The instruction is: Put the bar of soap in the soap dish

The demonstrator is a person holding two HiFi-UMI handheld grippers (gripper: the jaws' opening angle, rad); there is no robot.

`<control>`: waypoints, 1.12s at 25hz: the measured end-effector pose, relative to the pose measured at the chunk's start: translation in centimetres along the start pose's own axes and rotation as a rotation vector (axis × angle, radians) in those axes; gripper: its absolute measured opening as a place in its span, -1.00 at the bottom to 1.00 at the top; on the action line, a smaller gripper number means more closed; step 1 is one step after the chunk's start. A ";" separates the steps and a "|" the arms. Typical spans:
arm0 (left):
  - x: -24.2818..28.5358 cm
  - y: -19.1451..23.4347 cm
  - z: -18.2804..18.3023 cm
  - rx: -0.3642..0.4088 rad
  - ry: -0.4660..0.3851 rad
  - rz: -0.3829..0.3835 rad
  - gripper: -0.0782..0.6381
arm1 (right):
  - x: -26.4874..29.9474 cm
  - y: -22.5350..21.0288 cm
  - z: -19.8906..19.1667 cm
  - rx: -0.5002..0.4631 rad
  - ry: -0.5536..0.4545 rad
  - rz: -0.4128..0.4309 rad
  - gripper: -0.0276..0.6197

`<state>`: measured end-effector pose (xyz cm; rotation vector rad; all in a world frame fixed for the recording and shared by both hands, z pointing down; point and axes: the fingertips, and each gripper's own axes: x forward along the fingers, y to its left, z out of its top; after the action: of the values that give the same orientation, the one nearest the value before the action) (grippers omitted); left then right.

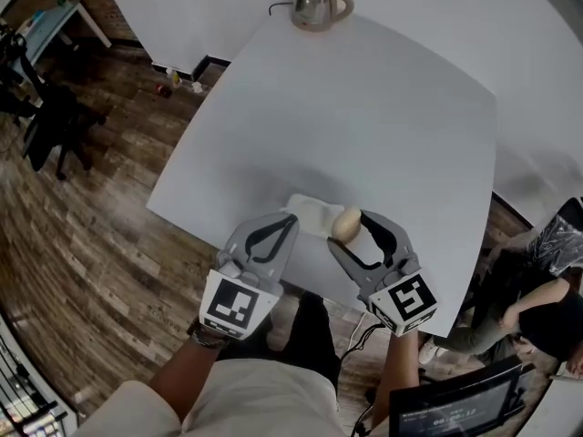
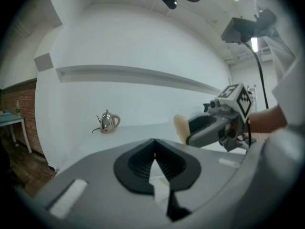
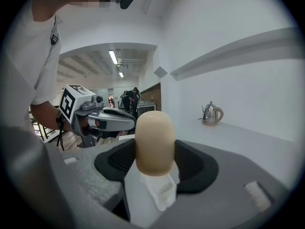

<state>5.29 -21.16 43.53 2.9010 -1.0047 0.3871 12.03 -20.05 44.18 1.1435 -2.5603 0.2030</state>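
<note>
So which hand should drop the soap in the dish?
Right, probably. The right gripper is shut on the soap, close over the white soap dish on the table. The left gripper is shut with nothing in it.

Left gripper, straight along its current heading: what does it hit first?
Likely the white rectangular soap dish, lying right at the tip of the left gripper, fingers shut. Height is unclear; if it clears the dish, the white table beyond looks free.
</note>
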 end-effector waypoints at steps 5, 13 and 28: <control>-0.1 0.3 -1.4 -0.033 0.028 0.014 -0.77 | 1.1 0.1 -1.0 0.012 0.023 0.014 -0.11; 0.2 0.2 -3.9 -0.058 0.072 0.003 -0.77 | 2.9 -0.2 -3.4 0.011 0.075 0.037 -0.11; 0.4 0.9 -5.1 -0.068 0.113 0.018 -0.77 | 4.4 -0.2 -5.4 -0.007 0.134 0.094 -0.11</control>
<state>3.91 -21.52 48.56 2.7773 -1.0070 0.5015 10.71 -21.90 50.81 0.9729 -2.4956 0.2826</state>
